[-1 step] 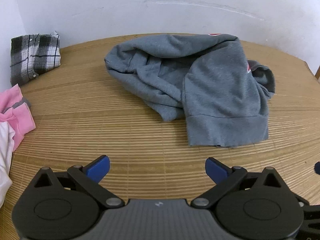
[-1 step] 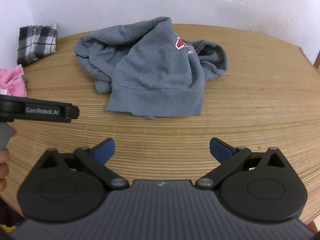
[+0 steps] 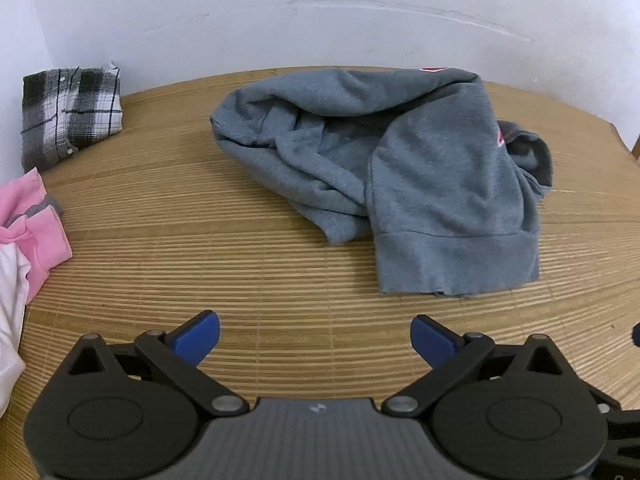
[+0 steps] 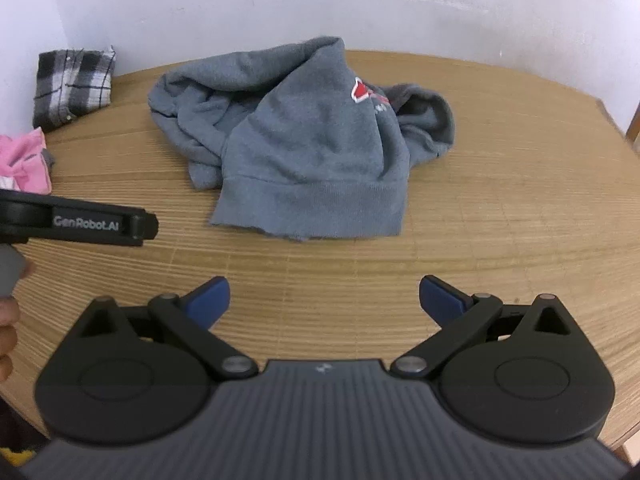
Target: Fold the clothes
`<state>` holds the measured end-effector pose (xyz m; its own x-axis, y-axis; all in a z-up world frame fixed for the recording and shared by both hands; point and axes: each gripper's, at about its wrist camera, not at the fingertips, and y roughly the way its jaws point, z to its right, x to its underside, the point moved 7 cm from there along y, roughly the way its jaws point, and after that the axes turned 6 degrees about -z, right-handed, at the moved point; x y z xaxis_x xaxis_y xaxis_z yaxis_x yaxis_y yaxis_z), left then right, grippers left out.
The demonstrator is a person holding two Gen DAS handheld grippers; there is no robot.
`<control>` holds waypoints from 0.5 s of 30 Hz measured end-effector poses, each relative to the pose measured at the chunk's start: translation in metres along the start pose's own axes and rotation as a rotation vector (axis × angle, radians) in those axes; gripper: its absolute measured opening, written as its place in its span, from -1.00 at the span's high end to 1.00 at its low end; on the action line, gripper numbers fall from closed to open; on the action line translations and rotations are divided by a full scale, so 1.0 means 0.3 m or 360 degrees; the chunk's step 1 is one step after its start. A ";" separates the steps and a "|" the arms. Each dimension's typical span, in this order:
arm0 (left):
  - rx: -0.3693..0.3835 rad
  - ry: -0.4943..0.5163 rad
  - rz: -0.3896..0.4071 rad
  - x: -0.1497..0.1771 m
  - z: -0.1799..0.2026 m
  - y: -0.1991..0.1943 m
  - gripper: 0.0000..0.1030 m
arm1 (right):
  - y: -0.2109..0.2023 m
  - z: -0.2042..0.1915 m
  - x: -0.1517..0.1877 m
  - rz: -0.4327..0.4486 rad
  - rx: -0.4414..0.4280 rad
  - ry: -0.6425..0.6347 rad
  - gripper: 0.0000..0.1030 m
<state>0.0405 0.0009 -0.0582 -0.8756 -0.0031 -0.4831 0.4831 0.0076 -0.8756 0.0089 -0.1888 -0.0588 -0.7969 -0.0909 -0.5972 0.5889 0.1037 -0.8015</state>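
While I am looking over the big wooden table (image 3: 168, 248), the gray hoodie (image 3: 420, 168) is lying crumpled in the middle of the frame. My left gripper (image 3: 316, 334) and right gripper (image 4: 325, 298) are both hanging wide apart, holding nothing. A plaid shirt (image 3: 70, 114) is sitting folded upper left.

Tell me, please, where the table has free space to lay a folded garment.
Bare mat lies right of the grey hoodie and between its hem and both open grippers. The left edge is crowded: plaid shirt, pink clothes.
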 end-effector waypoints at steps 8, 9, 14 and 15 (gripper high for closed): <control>-0.0018 0.0018 0.0008 -0.002 -0.011 0.023 -1.00 | 0.047 0.020 -0.033 -0.0162 -0.0049 0.0038 -1.00; -0.0021 0.0021 0.0009 -0.002 -0.012 0.026 -1.00 | 0.037 0.013 -0.034 -0.0138 -0.0033 0.0012 -1.00; -0.0032 0.0032 0.0014 -0.003 -0.019 0.040 -1.00 | 0.020 -0.033 -0.022 -0.0093 0.0018 -0.0048 -1.00; -0.0035 0.0034 0.0015 -0.003 -0.021 0.043 -1.00 | 0.021 -0.034 -0.019 -0.0091 0.0018 -0.0048 -1.00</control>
<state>0.0474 0.0072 -0.0689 -0.8709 0.0187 -0.4910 0.4914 0.0293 -0.8704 0.0159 -0.1773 -0.0601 -0.8250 -0.1259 -0.5508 0.5441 0.0862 -0.8346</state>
